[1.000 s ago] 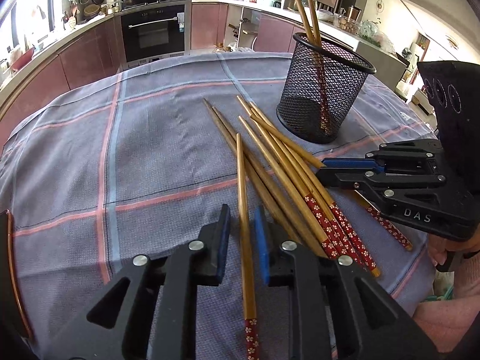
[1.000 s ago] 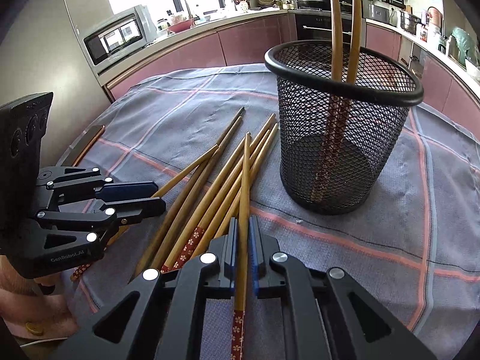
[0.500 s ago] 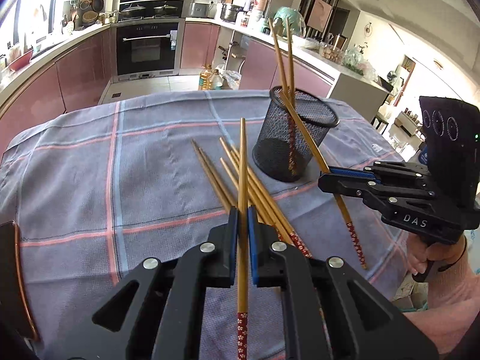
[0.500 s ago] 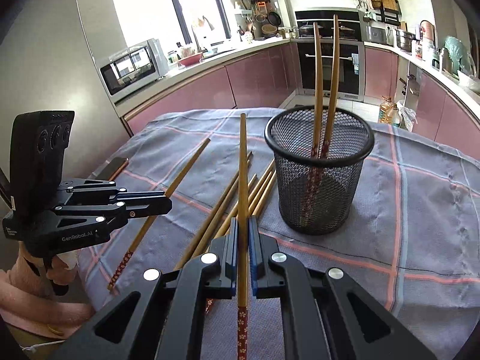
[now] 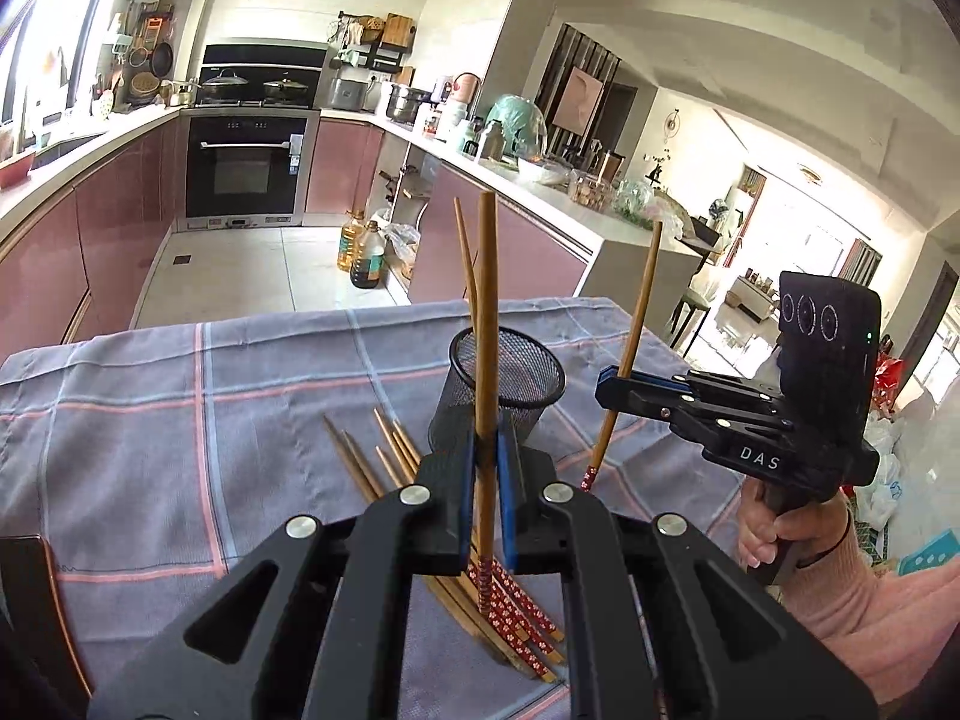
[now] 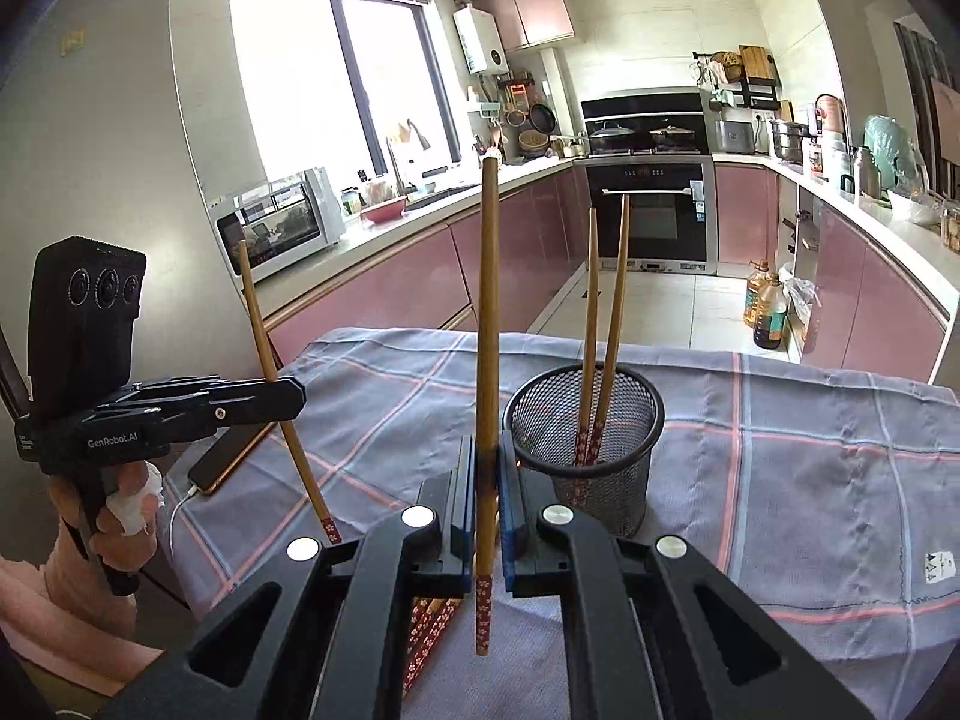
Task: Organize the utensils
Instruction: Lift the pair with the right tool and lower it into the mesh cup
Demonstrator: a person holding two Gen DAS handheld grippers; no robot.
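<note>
My left gripper is shut on a wooden chopstick and holds it upright above the table. My right gripper is shut on another chopstick, also upright. Each gripper shows in the other's view: the right one at the right, the left one at the left. A black mesh cup stands on the cloth with two chopsticks in it; it also shows in the right wrist view. Several loose chopsticks lie on the cloth below my grippers.
A blue-grey checked tablecloth covers the table. A phone with a white cable lies at the table's left edge. Kitchen counters and an oven are behind the table.
Both grippers have risen from the table, each lifting its chopstick and tilting it from flat to upright. The mesh cup now sits lower and farther in both views.
</note>
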